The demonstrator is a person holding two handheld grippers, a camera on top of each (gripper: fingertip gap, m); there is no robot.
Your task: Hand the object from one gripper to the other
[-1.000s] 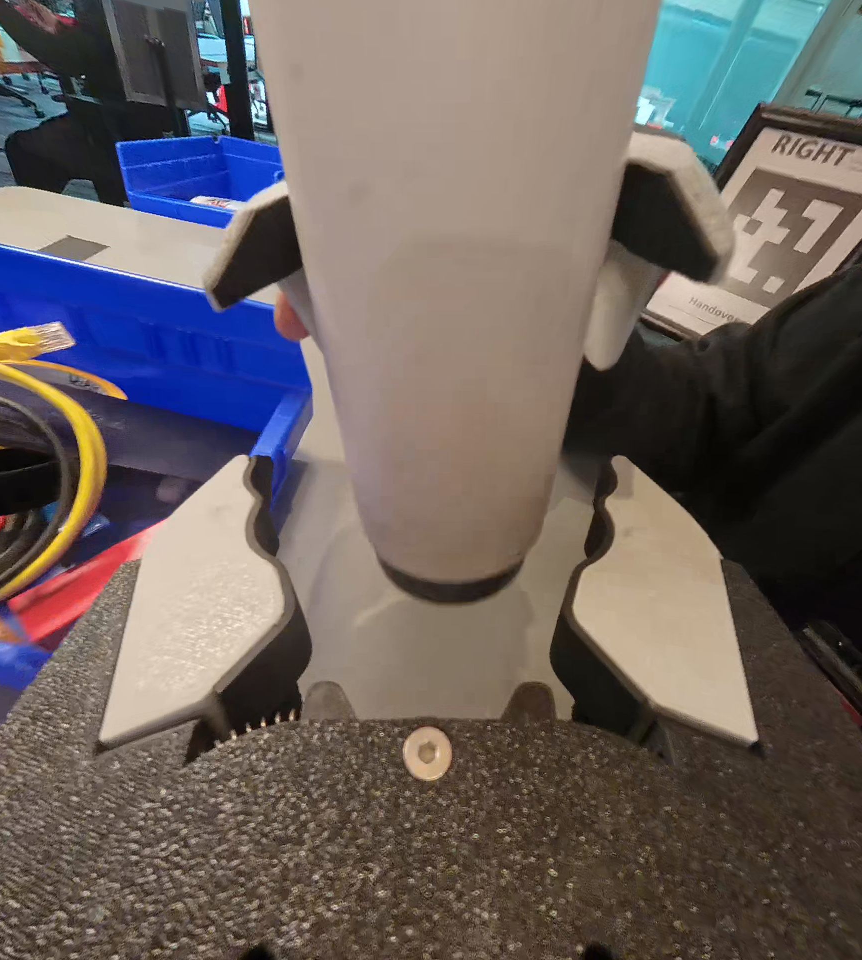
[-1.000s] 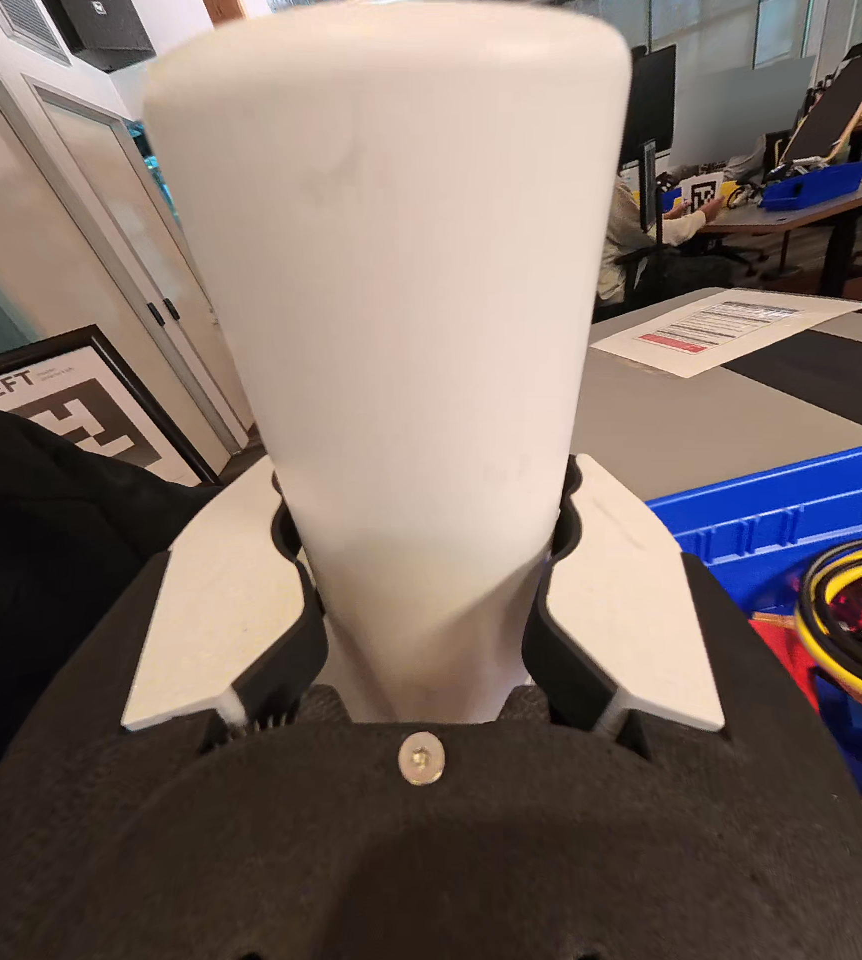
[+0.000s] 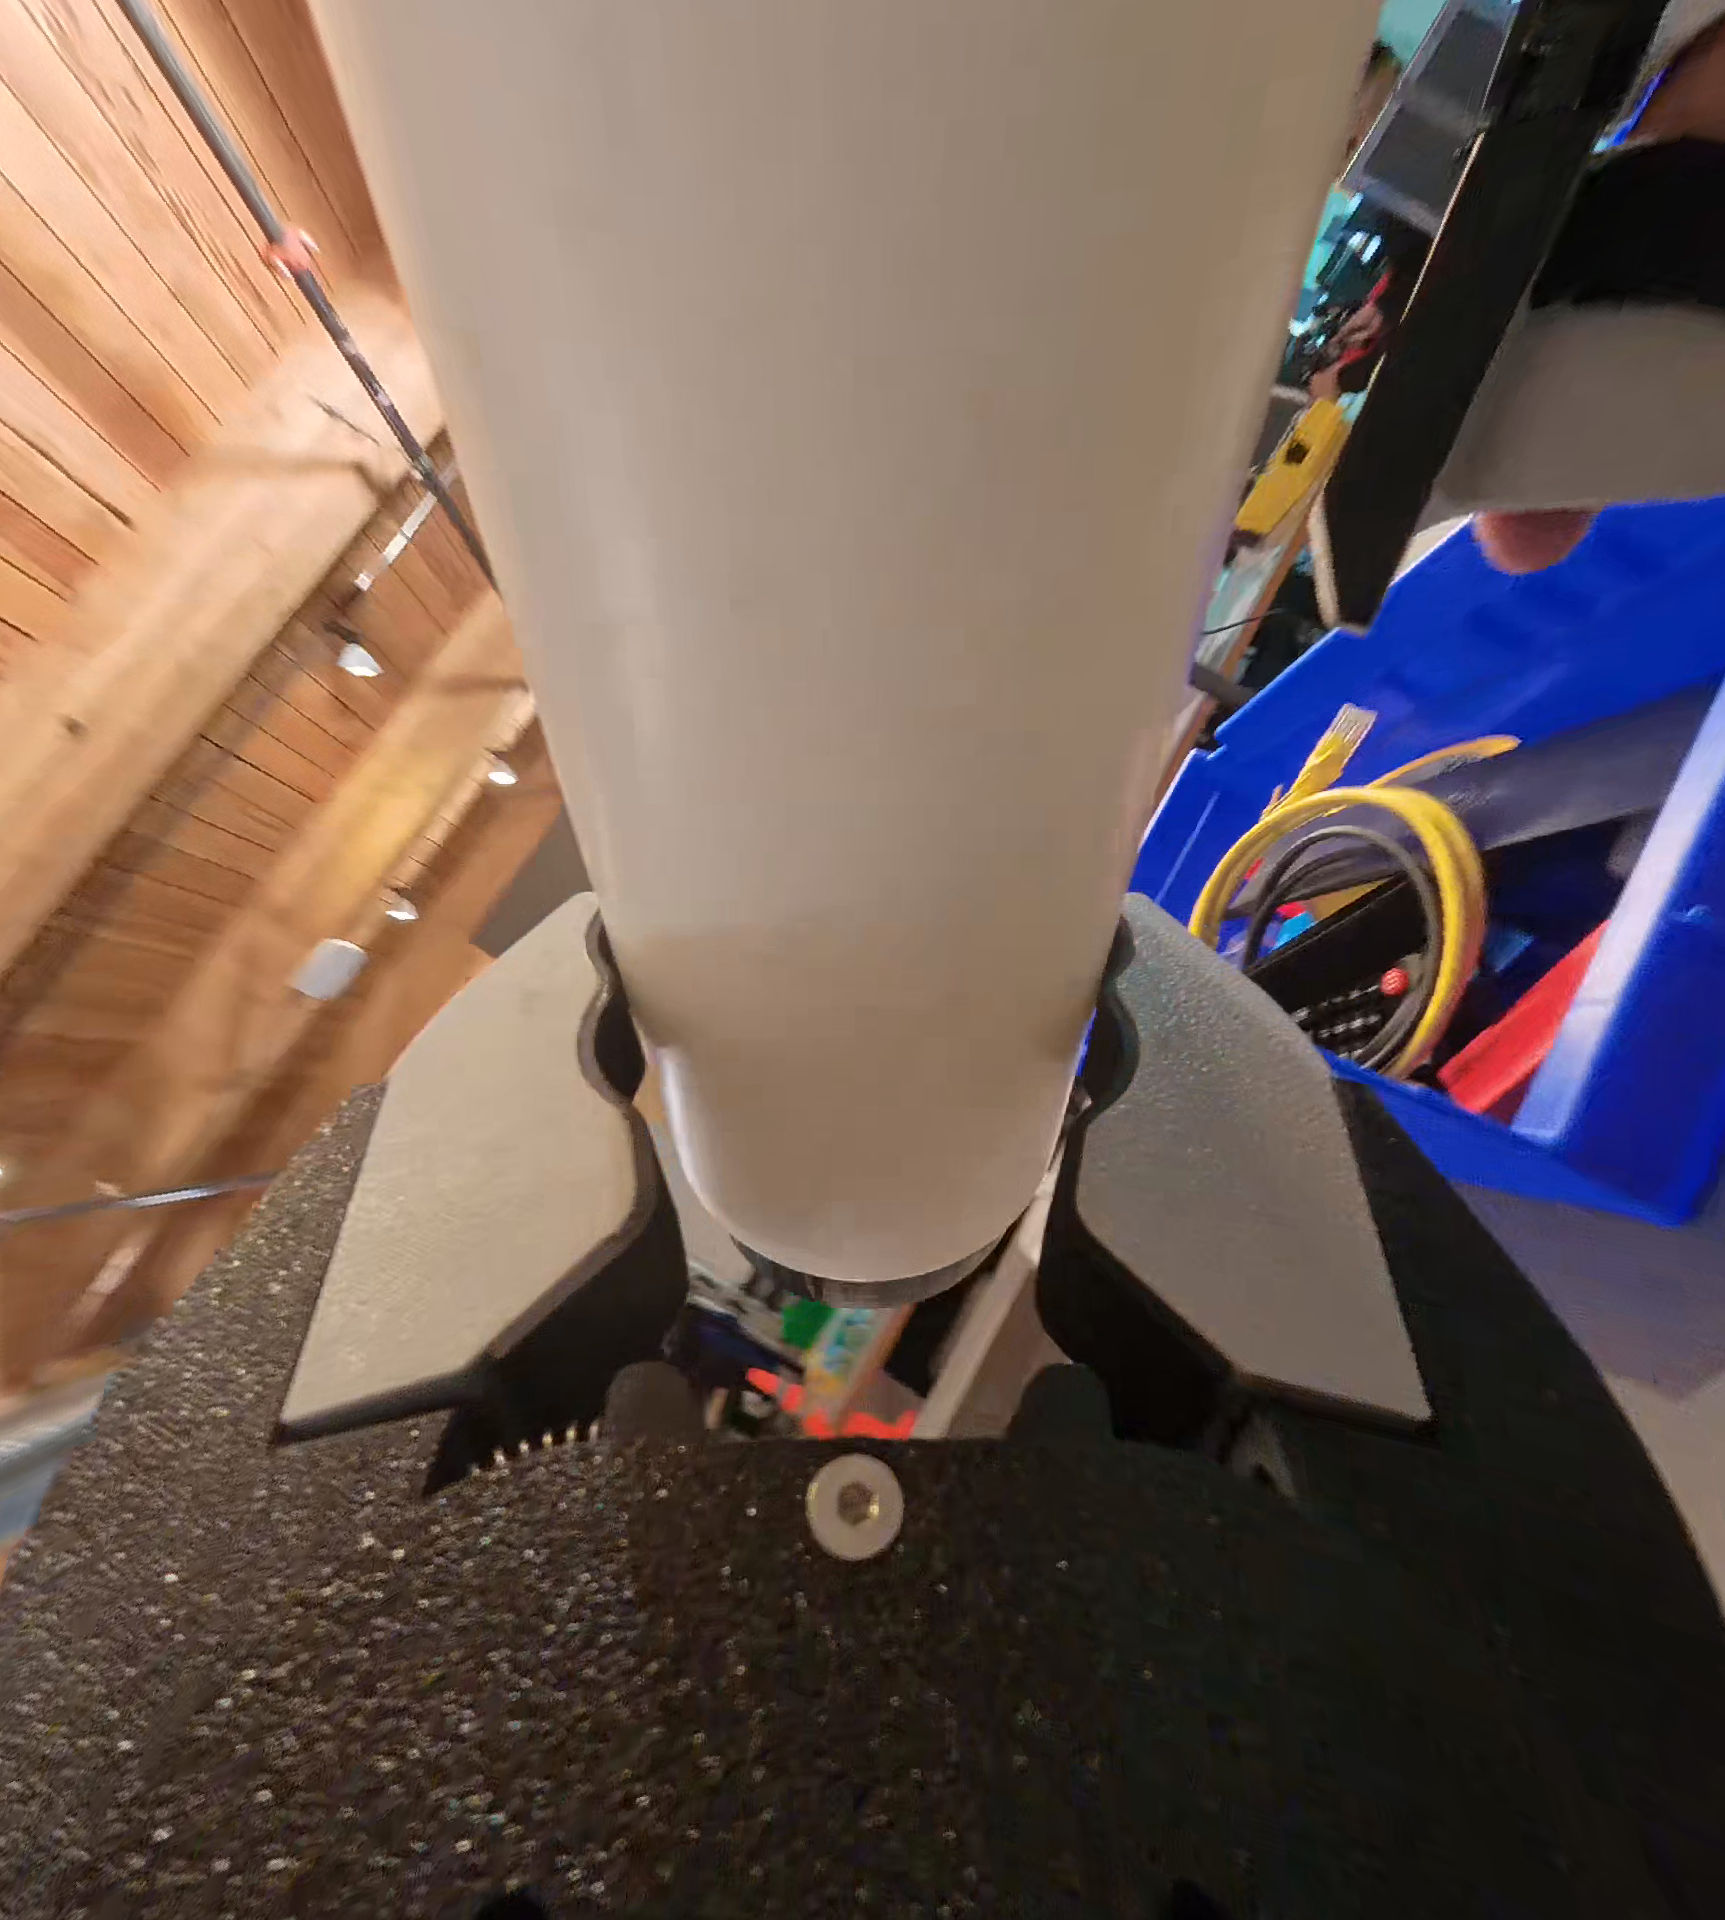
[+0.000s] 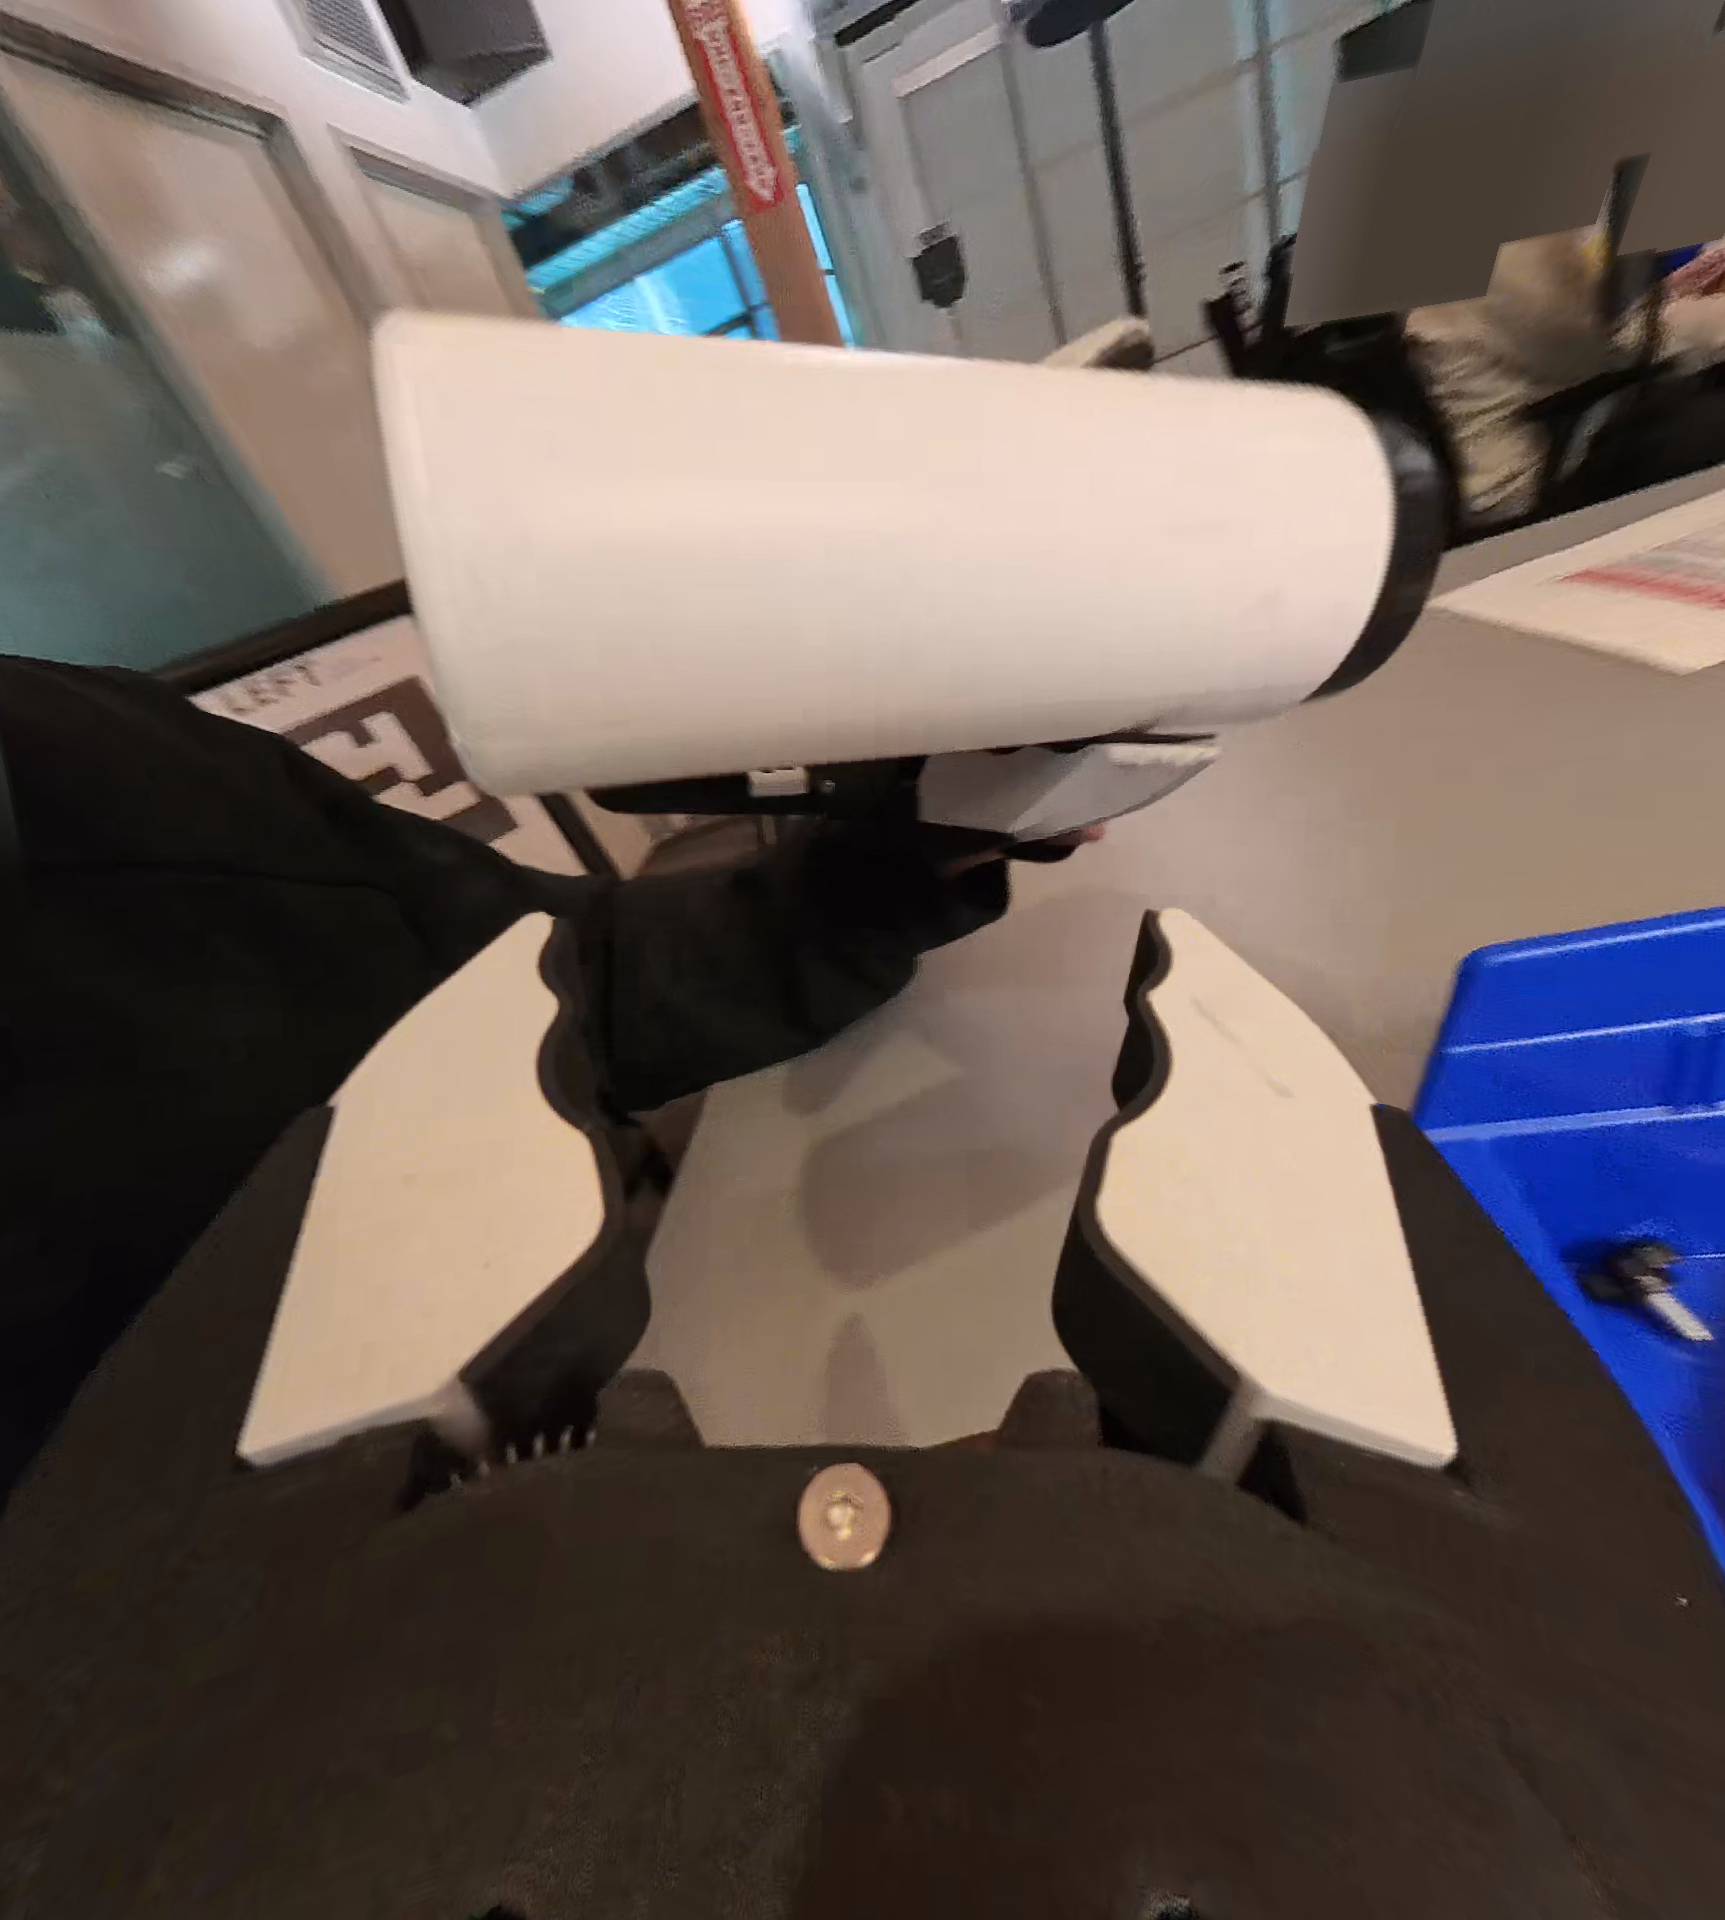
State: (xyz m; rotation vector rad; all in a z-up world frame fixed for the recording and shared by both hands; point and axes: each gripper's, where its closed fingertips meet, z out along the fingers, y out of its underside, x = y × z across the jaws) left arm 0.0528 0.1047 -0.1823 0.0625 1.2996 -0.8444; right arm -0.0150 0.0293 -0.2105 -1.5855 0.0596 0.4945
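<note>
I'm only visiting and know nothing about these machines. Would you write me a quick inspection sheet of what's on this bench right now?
Surface: grey table, a printed sheet lying on it.
Job's things: white bottle with a dark cap, held off the table and lying sideways in the right view.
Clutter: blue bin holding mixed red and black items.
Tongs: left tongs shut on the bottle near its cap end; right tongs open, holding nothing.
Cables: yellow cable and a black one coiled in the bin.
Surroundings: framed marker sign, wood-panelled wall, people at desks.
</note>
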